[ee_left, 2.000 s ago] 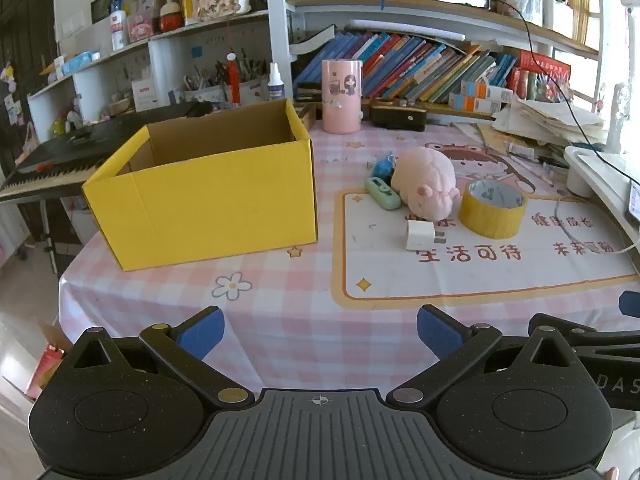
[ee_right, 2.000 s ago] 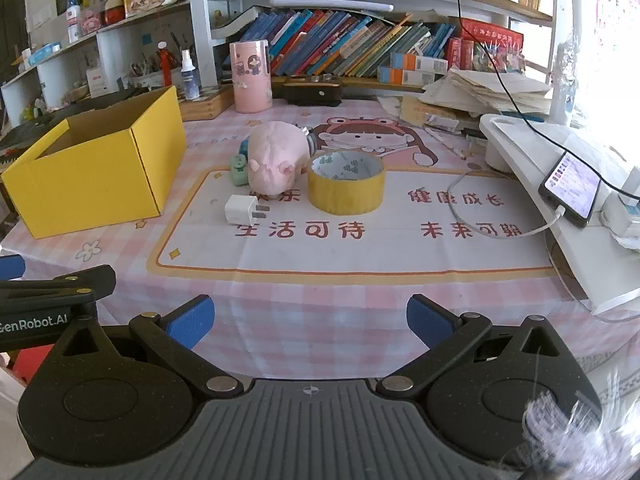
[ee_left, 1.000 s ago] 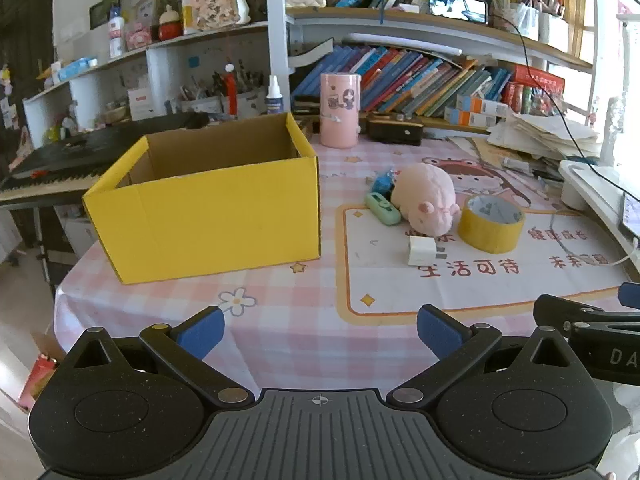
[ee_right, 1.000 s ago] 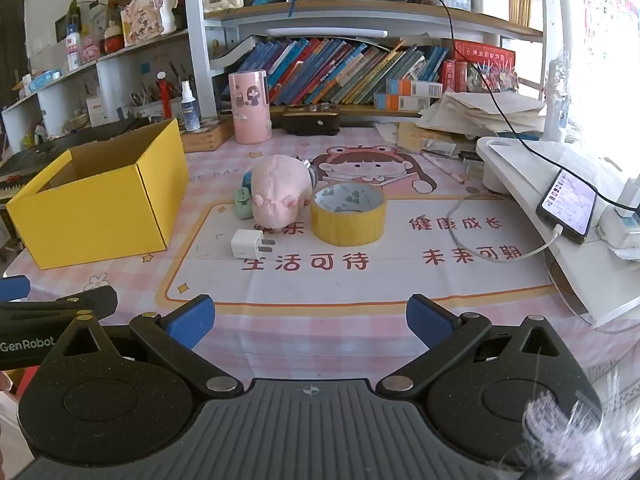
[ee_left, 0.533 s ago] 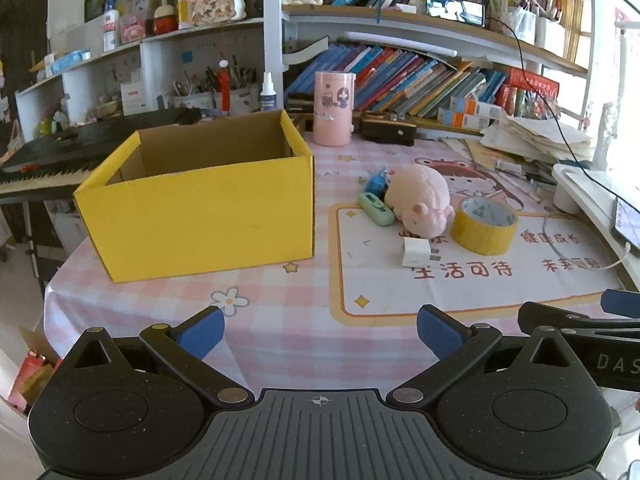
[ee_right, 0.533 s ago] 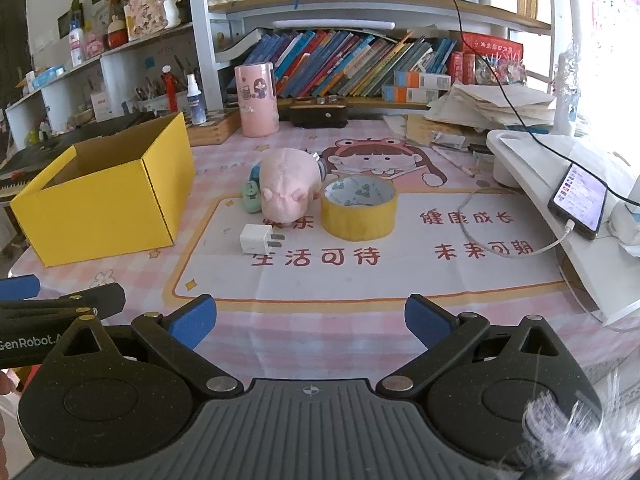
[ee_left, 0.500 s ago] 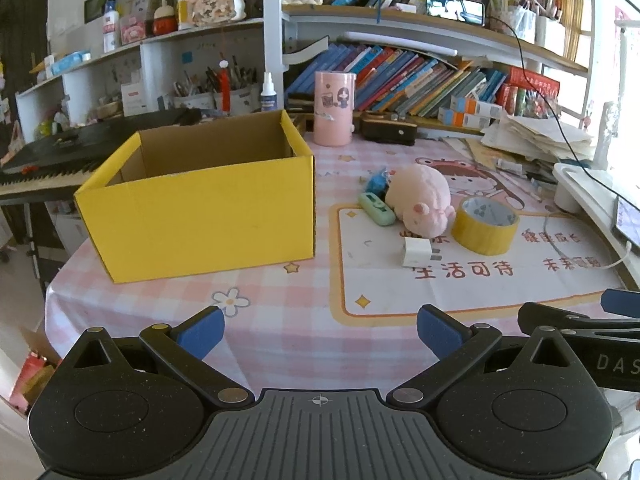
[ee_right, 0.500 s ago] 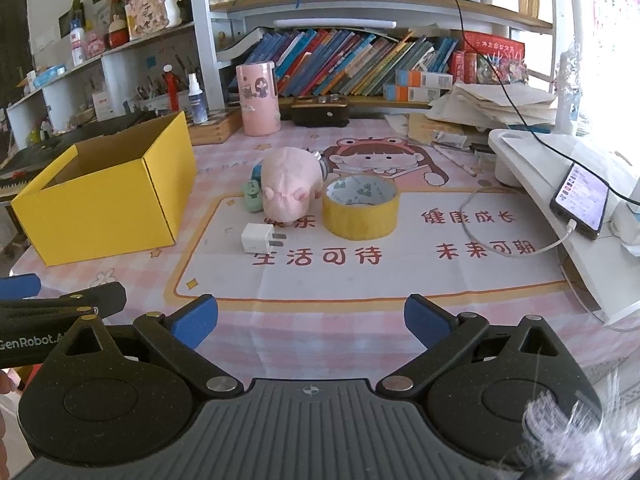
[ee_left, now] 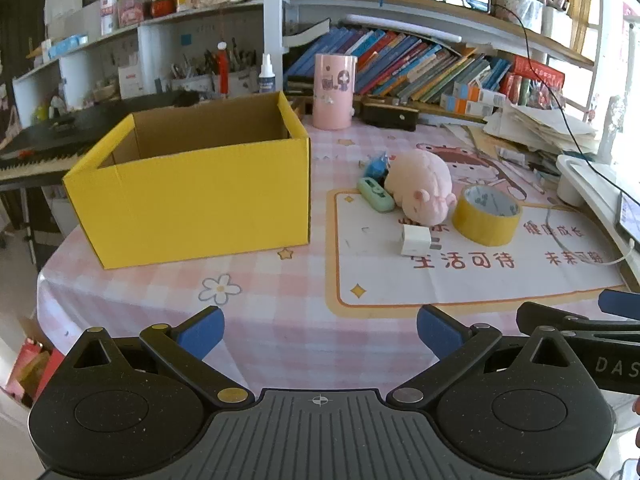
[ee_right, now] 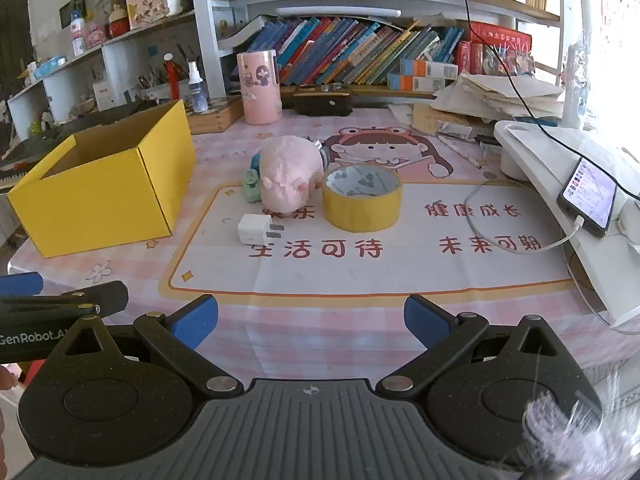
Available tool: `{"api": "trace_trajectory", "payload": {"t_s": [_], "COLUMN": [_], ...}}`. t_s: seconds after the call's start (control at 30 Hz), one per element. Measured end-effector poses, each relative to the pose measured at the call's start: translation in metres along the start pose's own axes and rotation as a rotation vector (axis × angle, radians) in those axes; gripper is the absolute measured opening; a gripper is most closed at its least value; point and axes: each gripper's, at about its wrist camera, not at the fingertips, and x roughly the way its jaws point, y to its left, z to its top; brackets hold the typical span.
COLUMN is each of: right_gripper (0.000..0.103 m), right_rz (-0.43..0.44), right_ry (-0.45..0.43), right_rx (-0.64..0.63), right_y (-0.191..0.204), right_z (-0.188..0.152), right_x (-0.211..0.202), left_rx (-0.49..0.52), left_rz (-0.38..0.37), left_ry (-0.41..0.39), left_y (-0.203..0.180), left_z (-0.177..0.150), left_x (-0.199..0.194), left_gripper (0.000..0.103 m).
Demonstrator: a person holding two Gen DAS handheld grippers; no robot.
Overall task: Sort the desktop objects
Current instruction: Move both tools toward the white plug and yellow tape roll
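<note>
An open yellow cardboard box (ee_left: 192, 188) (ee_right: 100, 196) stands on the left of the pink checked table. To its right lie a pink plush pig (ee_left: 422, 186) (ee_right: 288, 178), a yellow tape roll (ee_left: 486, 216) (ee_right: 362, 198), a white charger plug (ee_left: 417, 240) (ee_right: 256, 230), a green stapler-like item (ee_left: 374, 194) (ee_right: 251, 186) and a small blue item (ee_left: 376, 166). My left gripper (ee_left: 320, 330) hangs open over the near table edge, holding nothing. My right gripper (ee_right: 311, 319) is open too, near the front edge, well short of the objects.
A pink cylinder cup (ee_left: 334, 92) (ee_right: 259, 87) and a dark case (ee_right: 323, 104) stand at the back before shelves of books. A white stand (ee_right: 568, 184) with a phone (ee_right: 590, 196) and cable lines the right edge. A keyboard (ee_left: 44, 148) sits left of the table.
Both grippers have drifted slightly nearer the table, so the objects look a little larger. Nothing on the table has moved, and both stay open.
</note>
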Motion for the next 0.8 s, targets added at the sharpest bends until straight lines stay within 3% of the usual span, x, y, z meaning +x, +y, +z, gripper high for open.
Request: {"api": "trace_trajectory", "payload": {"t_s": [0.8], "right_gripper": [0.102], "right_rz": [0.009], "right_ry": [0.050], "right_rx": [-0.054], "right_y": [-0.017], "right_z": [0.022], "right_x": [0.034], "left_rx": [-0.008], "left_rz": [0.073], "left_ry": [0.024], "left_y": [-0.022], "left_z": [0.016], "left_x": [0.020], "left_gripper": [0.103]}}
